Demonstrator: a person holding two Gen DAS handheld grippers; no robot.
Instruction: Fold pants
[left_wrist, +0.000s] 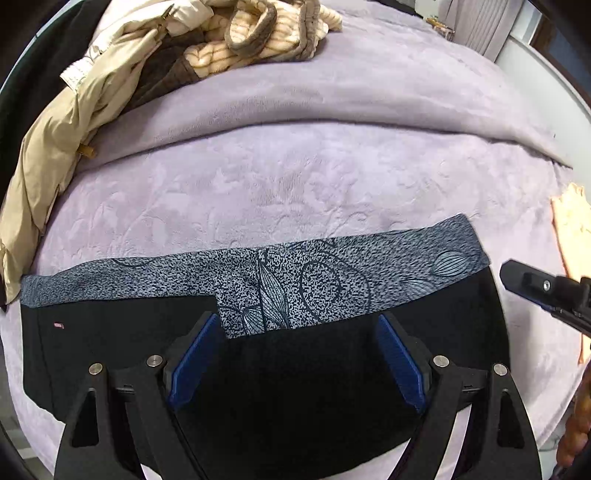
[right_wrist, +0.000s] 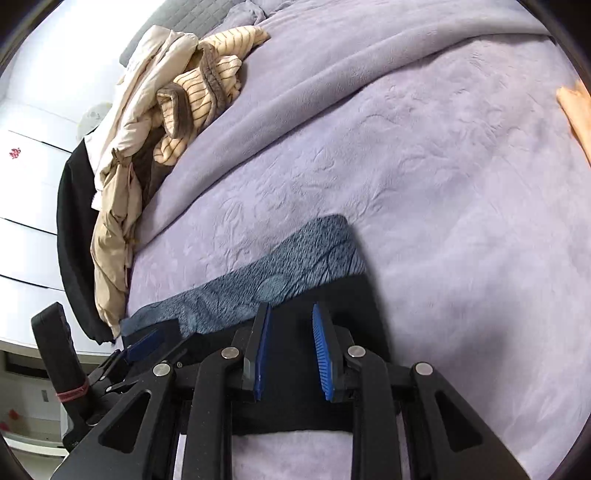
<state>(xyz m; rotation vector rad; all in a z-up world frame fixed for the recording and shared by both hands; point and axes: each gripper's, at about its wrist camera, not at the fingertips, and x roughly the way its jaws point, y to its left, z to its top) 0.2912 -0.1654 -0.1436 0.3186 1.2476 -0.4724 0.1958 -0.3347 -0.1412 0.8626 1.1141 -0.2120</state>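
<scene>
Black pants (left_wrist: 295, 387) with a grey patterned waistband (left_wrist: 332, 273) are laid flat on the lilac bed (left_wrist: 295, 177), directly beneath both claws. The left claw (left_wrist: 295, 362) is held wide, nothing between its blue pads. The right claw (right_wrist: 291, 354) is set narrower, also gripping nothing. A heap of beige and striped clothes (right_wrist: 177, 110) is seen beyond, left of the claws.

Lilac bed blanket (left_wrist: 295, 177) carries folded pants (left_wrist: 110, 347), heaped clothes (left_wrist: 207, 40).
</scene>
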